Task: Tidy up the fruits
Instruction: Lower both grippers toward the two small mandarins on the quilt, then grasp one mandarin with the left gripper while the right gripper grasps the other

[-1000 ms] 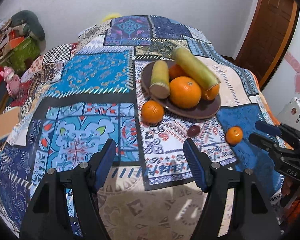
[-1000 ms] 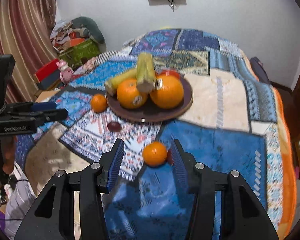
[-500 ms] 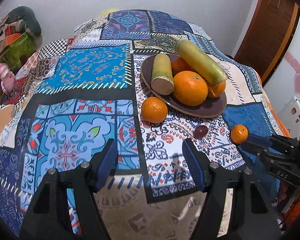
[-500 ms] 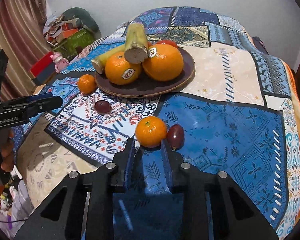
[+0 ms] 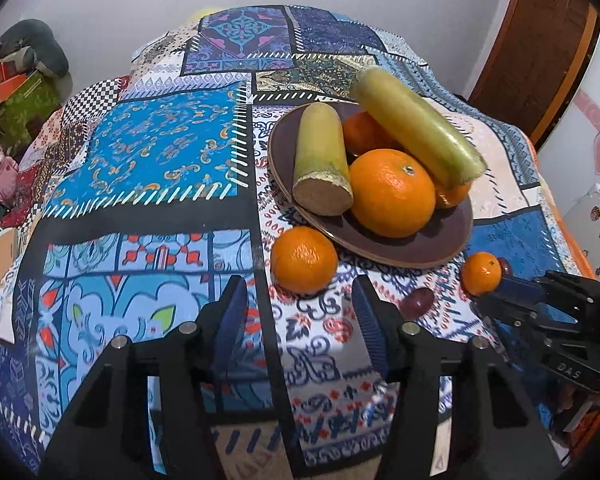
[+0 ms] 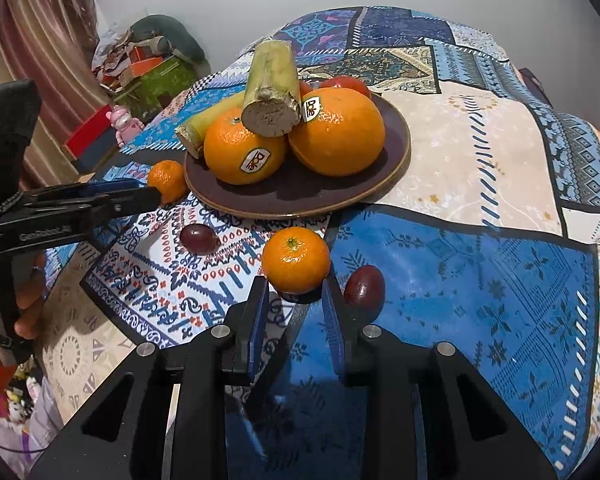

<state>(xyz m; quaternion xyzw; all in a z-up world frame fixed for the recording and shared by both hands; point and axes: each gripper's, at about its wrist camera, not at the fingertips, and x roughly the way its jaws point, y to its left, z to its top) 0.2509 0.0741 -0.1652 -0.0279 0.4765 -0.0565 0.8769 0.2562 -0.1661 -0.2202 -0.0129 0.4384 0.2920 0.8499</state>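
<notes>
Right wrist view is showing the right gripper (image 6: 294,292) with its blue pads drawn nearly together, having just been closing. A small mandarin (image 6: 296,260) is sitting on the patchwork blanket (image 6: 480,272) at the very tips, wider than the gap. Whether the pads are touching it is hard to make out. A dark grape (image 6: 364,286) is lying just beside the right finger, its lower part hidden by that finger. A second grape (image 6: 198,239) is resting nearer the blanket's left edge. Beyond them the brown plate (image 6: 396,152) is holding two stickered oranges (image 6: 244,152) and two cut cane pieces (image 6: 274,84). One cane piece is lying on top of the oranges. The other is largely covered by the fruit, as is a red fruit (image 6: 348,84) at the back. The left gripper (image 6: 152,196) is reaching in from the left. Its tip is overlapping another mandarin (image 6: 168,182) beside the plate. A hand (image 6: 28,312) on its handle is cut off by the frame.

Left wrist view is showing the left gripper (image 5: 298,308) with its jaws standing apart after just narrowing, and nothing is lying between them. The mandarin (image 5: 304,260) is sitting just past the tips, touching the plate's (image 5: 420,248) near rim. The right gripper (image 5: 500,292) is meeting the small mandarin (image 5: 480,274) at the blanket's right side. It is mostly hiding one grape (image 5: 505,267).
</notes>
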